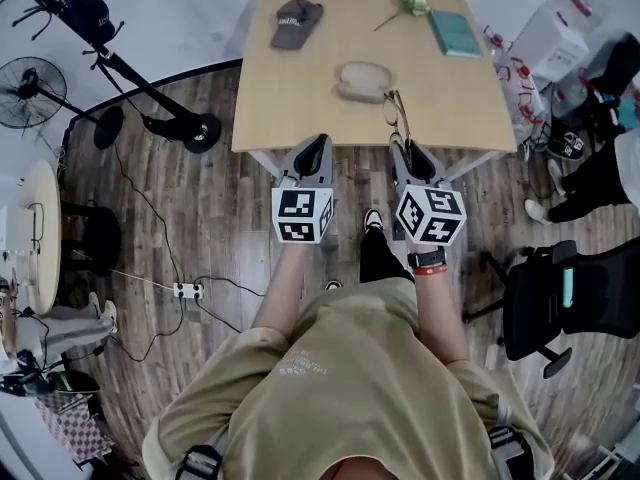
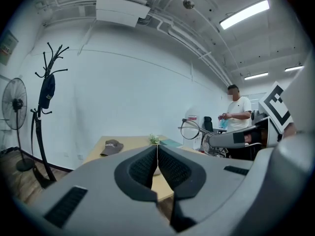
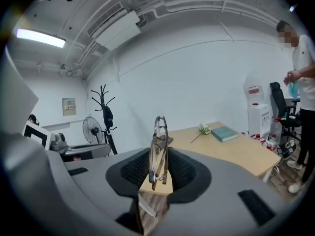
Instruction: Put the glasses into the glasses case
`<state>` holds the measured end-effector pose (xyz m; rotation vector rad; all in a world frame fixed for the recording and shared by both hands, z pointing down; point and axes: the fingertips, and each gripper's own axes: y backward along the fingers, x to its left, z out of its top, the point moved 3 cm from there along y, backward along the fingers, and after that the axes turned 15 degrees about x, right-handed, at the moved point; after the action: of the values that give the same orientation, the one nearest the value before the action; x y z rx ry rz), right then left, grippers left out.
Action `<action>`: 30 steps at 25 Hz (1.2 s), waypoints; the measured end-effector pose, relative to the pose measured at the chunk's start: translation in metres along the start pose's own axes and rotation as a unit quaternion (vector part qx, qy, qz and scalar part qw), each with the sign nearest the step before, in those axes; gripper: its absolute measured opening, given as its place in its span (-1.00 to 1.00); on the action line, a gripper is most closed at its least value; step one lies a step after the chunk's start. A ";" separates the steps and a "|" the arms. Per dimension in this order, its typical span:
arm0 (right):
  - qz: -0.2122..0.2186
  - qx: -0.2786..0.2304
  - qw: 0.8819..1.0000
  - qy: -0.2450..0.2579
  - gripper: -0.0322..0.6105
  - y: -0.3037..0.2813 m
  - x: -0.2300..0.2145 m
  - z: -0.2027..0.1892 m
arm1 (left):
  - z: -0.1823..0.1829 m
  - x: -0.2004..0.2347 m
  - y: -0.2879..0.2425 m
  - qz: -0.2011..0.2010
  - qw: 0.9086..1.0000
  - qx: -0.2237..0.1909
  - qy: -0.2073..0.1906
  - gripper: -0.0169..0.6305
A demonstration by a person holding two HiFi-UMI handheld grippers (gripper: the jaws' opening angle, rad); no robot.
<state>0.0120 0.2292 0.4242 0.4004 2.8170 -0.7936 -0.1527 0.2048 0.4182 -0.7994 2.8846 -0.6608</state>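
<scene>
A beige oval glasses case (image 1: pixel 362 81) lies on the wooden table (image 1: pixel 300 108), near its front middle. Thin metal-framed glasses (image 1: pixel 397 116) stick out over the table's front edge, just right of the case. My right gripper (image 1: pixel 400 146) is shut on them; in the right gripper view the folded glasses (image 3: pixel 158 146) stand upright between the pads of that gripper (image 3: pixel 160 156). My left gripper (image 1: pixel 318 140) hovers at the table's front edge beside the right one, its jaws closed tip to tip on nothing (image 2: pixel 157 147). The left gripper view also shows the glasses (image 2: pixel 189 129) to its right.
On the table lie a grey cap (image 1: pixel 296 22) at the back left, a flower sprig (image 1: pixel 408 3) and a teal book (image 1: pixel 455 32) at the back right. A black office chair (image 1: pixel 565 298) stands at my right. Another person (image 1: pixel 600 173) stands beyond the table's right end.
</scene>
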 end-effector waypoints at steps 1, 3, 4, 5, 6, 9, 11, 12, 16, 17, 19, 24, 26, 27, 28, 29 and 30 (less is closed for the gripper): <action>0.005 0.002 1.000 0.000 -0.53 -0.014 -0.011 0.012 | 0.011 0.002 -0.018 0.002 1.000 0.001 -0.001 -0.87; 0.017 0.008 1.000 0.001 -0.53 -0.042 -0.032 0.037 | 0.033 0.005 -0.052 0.007 1.000 0.002 -0.003 -0.87; 0.024 0.011 1.000 0.002 -0.53 -0.055 -0.042 0.048 | 0.043 0.007 -0.067 0.009 1.000 0.003 -0.003 -0.87; 0.030 0.014 0.999 0.002 -0.53 -0.067 -0.051 0.059 | 0.052 0.008 -0.082 0.011 1.000 0.005 -0.002 -0.87; 0.035 0.018 0.999 0.003 -0.53 -0.078 -0.059 0.068 | 0.059 0.009 -0.097 0.013 1.000 0.007 -0.001 -0.87; 0.052 0.032 0.998 0.008 -0.53 -0.108 -0.078 0.087 | 0.073 0.014 -0.135 0.020 1.000 0.018 0.005 -0.87; 0.064 0.043 0.997 0.010 -0.53 -0.123 -0.090 0.093 | 0.080 0.013 -0.157 0.023 0.999 0.024 0.005 -0.87; 0.072 0.048 0.996 0.010 -0.53 -0.130 -0.098 0.097 | 0.083 0.011 -0.168 0.024 0.999 0.026 0.004 -0.87; 0.108 0.062 0.992 0.021 -0.53 -0.158 -0.128 0.119 | 0.102 0.004 -0.213 0.030 0.999 0.032 0.004 -0.87; 0.114 0.065 0.991 0.024 -0.53 -0.164 -0.134 0.124 | 0.105 0.003 -0.223 0.031 0.999 0.035 0.003 -0.87; 0.124 0.071 0.989 0.026 -0.53 -0.176 -0.147 0.132 | 0.111 0.001 -0.241 0.033 0.999 0.039 0.001 -0.87; 0.136 0.088 0.987 0.012 -0.53 -0.202 -0.182 0.141 | 0.115 -0.010 -0.274 0.035 0.998 0.055 -0.003 -0.87; 0.135 0.094 0.986 -0.001 -0.53 -0.210 -0.191 0.143 | 0.113 -0.007 -0.280 0.038 0.997 0.064 -0.002 -0.87; 0.138 0.098 0.986 -0.004 -0.53 -0.213 -0.192 0.143 | 0.112 -0.004 -0.283 0.040 0.997 0.068 0.001 -0.87; 0.141 0.101 0.985 -0.003 -0.53 -0.216 -0.193 0.142 | 0.110 -0.001 -0.285 0.042 0.997 0.071 0.004 -0.87; 0.144 0.103 0.984 -0.003 -0.53 -0.220 -0.193 0.142 | 0.109 0.002 -0.287 0.042 0.996 0.074 0.006 -0.87; 0.148 0.105 0.983 -0.003 -0.53 -0.225 -0.192 0.143 | 0.109 0.006 -0.290 0.043 0.996 0.075 0.006 -0.87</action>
<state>0.1401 -0.0714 0.4610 0.8249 2.5875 -1.0195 -0.0008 -0.0641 0.4431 -0.6510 2.8192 -0.8611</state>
